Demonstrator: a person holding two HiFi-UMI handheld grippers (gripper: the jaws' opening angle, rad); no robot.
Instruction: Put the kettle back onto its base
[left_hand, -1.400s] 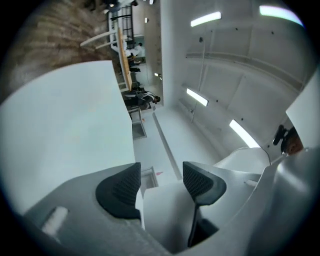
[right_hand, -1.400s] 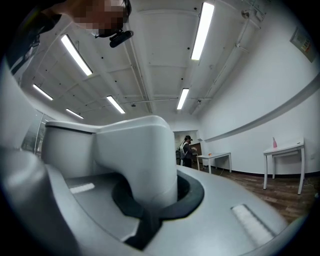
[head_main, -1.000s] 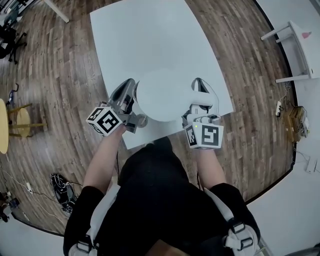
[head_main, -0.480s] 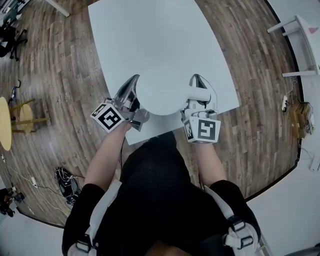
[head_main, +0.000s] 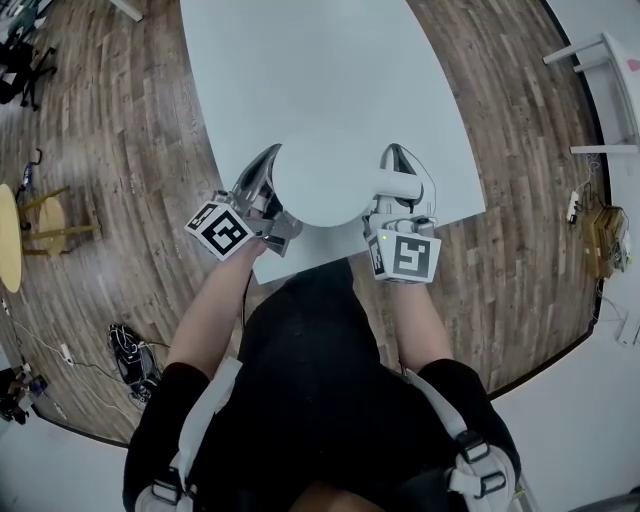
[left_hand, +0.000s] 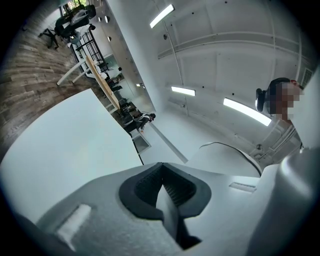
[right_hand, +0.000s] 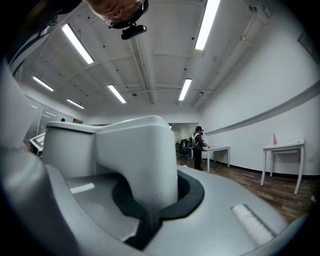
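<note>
Right gripper (head_main: 395, 165): nearest to the person on the right side; its jaws are closed on the white curved handle (right_hand: 137, 160), which fills the gap between the pads in the right gripper view.
Left gripper (head_main: 266, 165): nearest on the left side; its jaws are pressed together with nothing between them. It is held just beside the kettle's left flank; contact cannot be confirmed.
White round plastic kettle (head_main: 320, 180): located between the two grippers, over the near edge of the white rectangular table (head_main: 300, 70). Whether it rests on the surface or is held clear of it cannot be told from above.
Kettle axis: the long axis is upright, with the lid turned toward the head view.
Kettle heading: the handle is pointed to the person's right, into the right gripper. The spout cannot be made out.
Governing relation: the kettle is carried by the right gripper alone, from the side. Any lowering is judged to run straight down along the upright axis.
Base: not made out in any view. It may be hidden beneath the kettle body, so progress cannot be judged.
Brown wooden plank floor (head_main: 120, 150): seen beyond the table on both sides.
</note>
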